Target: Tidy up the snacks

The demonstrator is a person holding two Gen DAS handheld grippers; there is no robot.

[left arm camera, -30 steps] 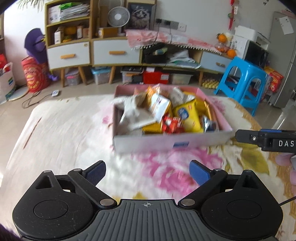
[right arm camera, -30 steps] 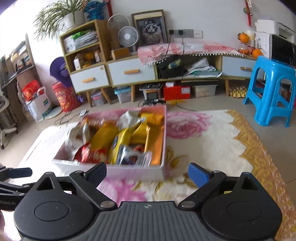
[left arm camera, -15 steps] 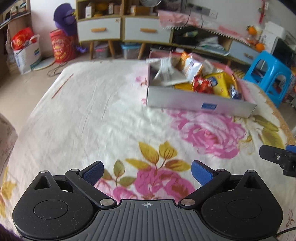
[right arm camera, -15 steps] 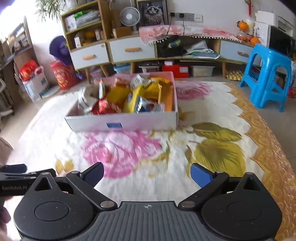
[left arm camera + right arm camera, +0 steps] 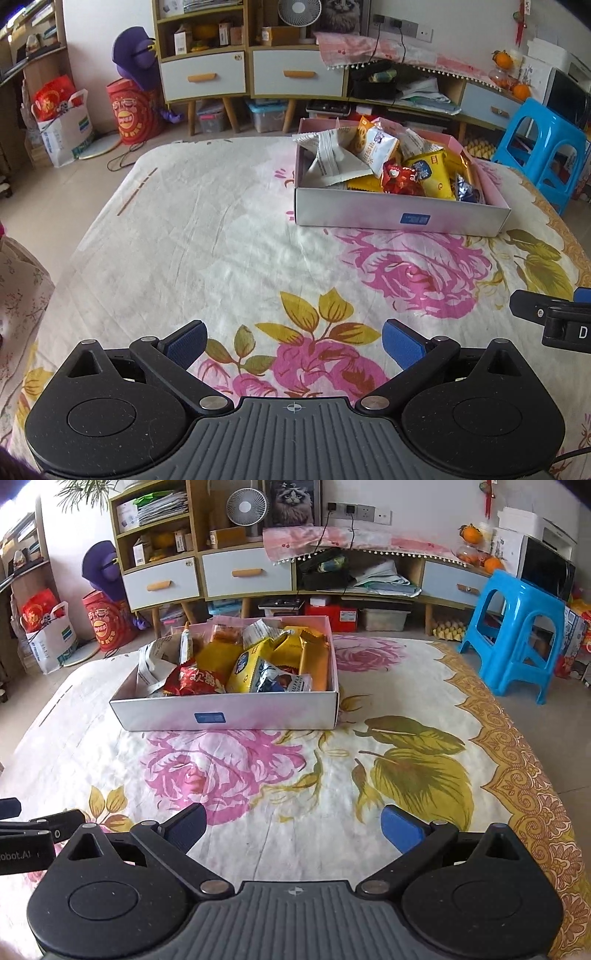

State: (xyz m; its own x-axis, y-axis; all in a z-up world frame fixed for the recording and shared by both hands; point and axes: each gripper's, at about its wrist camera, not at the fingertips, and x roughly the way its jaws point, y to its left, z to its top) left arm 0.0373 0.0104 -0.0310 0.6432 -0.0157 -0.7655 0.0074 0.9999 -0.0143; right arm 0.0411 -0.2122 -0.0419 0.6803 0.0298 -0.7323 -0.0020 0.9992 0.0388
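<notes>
Snacks (image 5: 236, 664) piled in a box (image 5: 225, 712), far end of the flowery sheet (image 5: 221, 240). Box well apart from both grippers. All packets inside, none seen loose on the sheet.

Left gripper (image 5: 291, 339) low over the sheet, jaws wide apart, nothing between them. Right gripper (image 5: 291, 821) the same: jaws wide apart, holding nothing. Tip of the right one seen at the right edge of the left view, tip of the left one at the left edge of the right view.

Inside the box: white packet (image 5: 332, 162) on the left side, tilted up. Red packet (image 5: 192, 681) near the front wall. Yellow packet (image 5: 247, 668) in the middle. Silver-blue packet (image 5: 280, 681) next to it, against the front wall. Gold packets (image 5: 314, 657) at the right side.

Probably all very light. Soft, puffy, crinkly bags. Shiny wrap, so likely slippery. Maybe crumbly food inside, so best not squeezed hard in the middle. Best held by the flat sealed edge at the top or end, where the bag is thin and flat. White packet easiest, sticking up above the rest.

Box made of card, stiff but thin. Light too, likely to slide on the sheet if pushed. Best held by a side wall.
</notes>
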